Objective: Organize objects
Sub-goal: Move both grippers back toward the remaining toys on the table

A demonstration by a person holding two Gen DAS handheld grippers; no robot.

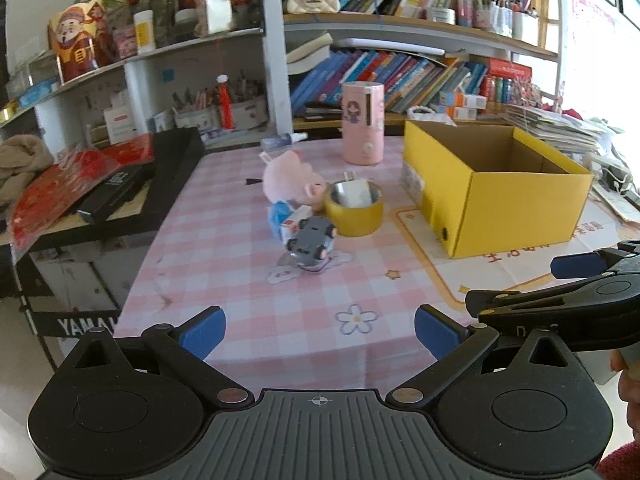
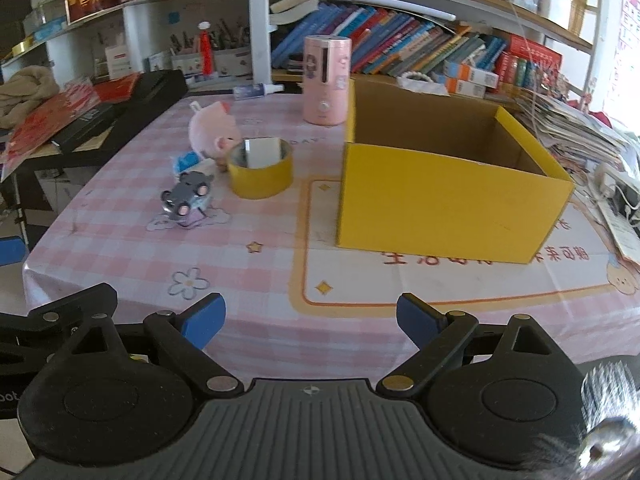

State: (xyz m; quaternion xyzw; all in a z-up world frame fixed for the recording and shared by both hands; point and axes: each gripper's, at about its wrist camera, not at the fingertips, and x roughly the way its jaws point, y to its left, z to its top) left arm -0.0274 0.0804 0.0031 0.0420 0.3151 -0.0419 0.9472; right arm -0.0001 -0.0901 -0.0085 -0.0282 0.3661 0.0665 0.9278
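Hovering low in frame, left gripper (image 1: 318, 330) and right gripper (image 2: 310, 320) both have fingers wide apart, empty; toy car (image 1: 310, 242), tape roll (image 1: 354, 210), plush pig (image 1: 292, 178) sit mid-tabletop (image 1: 224, 240), left of the yellow box (image 1: 496, 196).

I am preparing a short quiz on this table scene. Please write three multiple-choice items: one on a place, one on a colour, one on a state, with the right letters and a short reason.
1. Where does the yellow tape roll stand?
A. inside the box
B. on the tablecloth, left of the box
C. on a shelf

2. What colour is the outside of the cardboard box?
A. yellow
B. green
C. white

3. In what state is the box?
A. closed with a lid
B. open on top, with nothing visible inside
C. lying on its side

Answers:
1 B: the roll sits on the pink checked tablecloth, beside the plush pig.
2 A: its outer walls are yellow.
3 B: the bare brown interior shows from above.
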